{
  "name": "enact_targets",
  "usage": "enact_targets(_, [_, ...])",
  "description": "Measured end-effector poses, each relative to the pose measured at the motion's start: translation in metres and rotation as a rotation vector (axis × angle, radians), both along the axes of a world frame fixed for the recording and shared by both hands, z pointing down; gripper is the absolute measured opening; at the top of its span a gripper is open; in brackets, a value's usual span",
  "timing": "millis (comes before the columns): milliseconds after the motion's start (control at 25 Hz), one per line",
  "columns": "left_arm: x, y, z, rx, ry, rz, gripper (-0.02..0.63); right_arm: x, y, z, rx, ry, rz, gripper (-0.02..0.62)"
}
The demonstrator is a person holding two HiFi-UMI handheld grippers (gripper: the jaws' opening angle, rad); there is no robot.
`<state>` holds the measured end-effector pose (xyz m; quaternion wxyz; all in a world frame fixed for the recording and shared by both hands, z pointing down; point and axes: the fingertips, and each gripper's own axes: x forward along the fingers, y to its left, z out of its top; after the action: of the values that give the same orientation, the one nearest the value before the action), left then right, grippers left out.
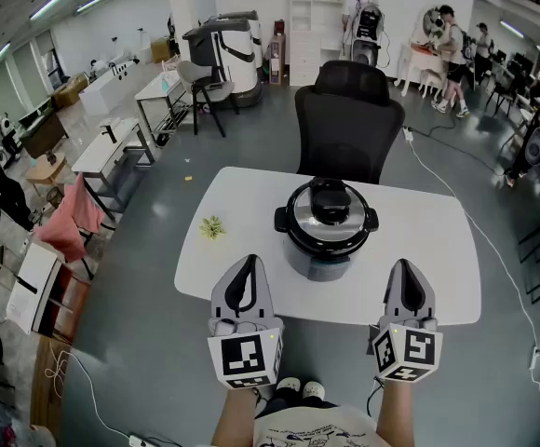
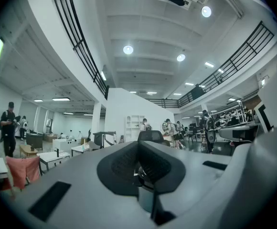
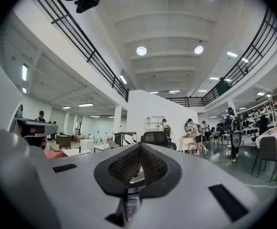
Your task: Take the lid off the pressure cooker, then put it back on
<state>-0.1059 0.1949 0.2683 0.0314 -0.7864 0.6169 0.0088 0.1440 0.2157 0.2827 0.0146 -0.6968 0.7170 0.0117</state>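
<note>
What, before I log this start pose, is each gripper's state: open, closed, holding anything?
Left gripper: closed, holding nothing.
Right gripper: closed, holding nothing.

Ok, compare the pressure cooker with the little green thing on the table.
The pressure cooker is large, steel with a black lid; the green thing is small and leafy. The pressure cooker stands mid-table; the green thing lies to its left. Both rest on the white table.
</note>
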Motion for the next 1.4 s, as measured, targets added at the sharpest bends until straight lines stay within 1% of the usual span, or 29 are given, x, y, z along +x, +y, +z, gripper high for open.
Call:
enact_targets(440, [0.001,-0.008,0.001,-0.014,0.007,0.004,0.014,0.001,-0.006,-0.001,-0.003,-0.009,0.003,0.009])
enact_targets(600, [0.002,-0.015,0.005,-0.017,0.015,0.003,0.014,-0.002,-0.013,0.004,-0.010,-0.008,-0.013,0.009])
enact_targets(720, [0.001,-0.019,0.006,-0.022,0.024,0.013,0.014,-0.007,-0.017,0.005,-0.021,-0.006,-0.038,0.060])
enact_targets(760, [0.002,-0.021,0.006,-0.022,0.036,0.024,0.027,-0.008,-0.019,0.005,-0.023,-0.004,-0.042,0.071])
enact_targets(840, [0.003,-0.026,0.009,-0.028,0.064,0.043,0.098,-0.010,-0.023,0.008,-0.029,0.001,-0.051,0.094])
enact_targets(920, [0.001,-0.031,0.014,-0.037,0.078,0.046,0.154,-0.014,-0.028,0.012,-0.037,0.000,-0.065,0.132])
enact_targets(1000, [-0.002,-0.035,0.017,-0.045,0.077,0.046,0.188,-0.020,-0.031,0.015,-0.048,-0.002,-0.079,0.176])
enact_targets(1200, [-0.006,-0.047,0.028,-0.056,0.080,0.060,0.206,-0.030,-0.039,0.027,-0.064,0.003,-0.089,0.206])
enact_targets(1400, [-0.013,-0.056,0.036,-0.067,0.070,0.078,0.206,-0.036,-0.045,0.035,-0.079,0.006,-0.074,0.213])
